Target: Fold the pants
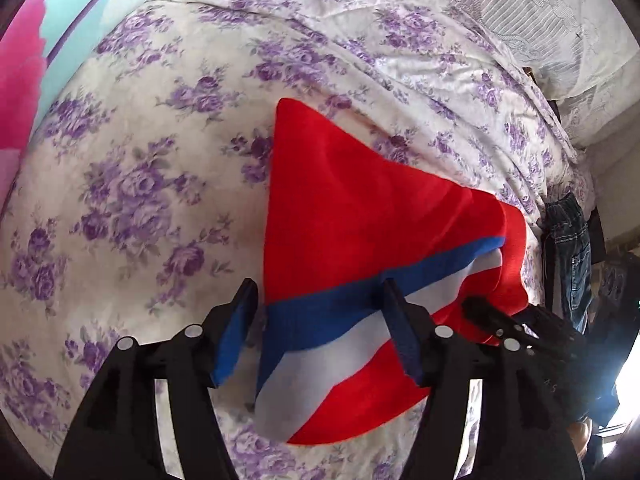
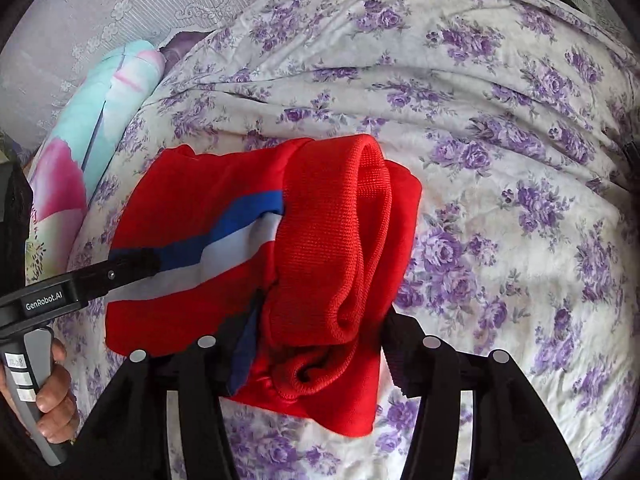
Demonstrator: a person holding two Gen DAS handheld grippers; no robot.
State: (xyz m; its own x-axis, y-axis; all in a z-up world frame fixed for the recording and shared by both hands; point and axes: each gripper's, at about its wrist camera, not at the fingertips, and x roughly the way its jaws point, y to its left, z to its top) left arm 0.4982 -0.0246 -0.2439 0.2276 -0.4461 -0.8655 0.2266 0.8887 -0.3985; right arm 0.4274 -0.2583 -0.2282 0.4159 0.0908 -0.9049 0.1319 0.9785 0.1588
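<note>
The red pants (image 1: 340, 208) with a blue and white side stripe lie folded into a compact bundle on the floral bedspread (image 1: 152, 184). My left gripper (image 1: 320, 312) is open, its jaws spread over the striped edge, touching the cloth without pinching it. In the right wrist view the pants (image 2: 200, 216) show their ribbed red cuff (image 2: 340, 240) folded on top. My right gripper (image 2: 316, 328) is open, its jaws on either side of the cuff end. The left gripper (image 2: 136, 264) also shows there, resting on the stripe.
A turquoise and pink pillow (image 2: 100, 112) lies at the bed's left side. A white lace cover (image 1: 540, 12) lies at the head. Dark jeans (image 1: 568, 248) hang at the bed's right edge. A hand (image 2: 52, 392) holds the left gripper's handle.
</note>
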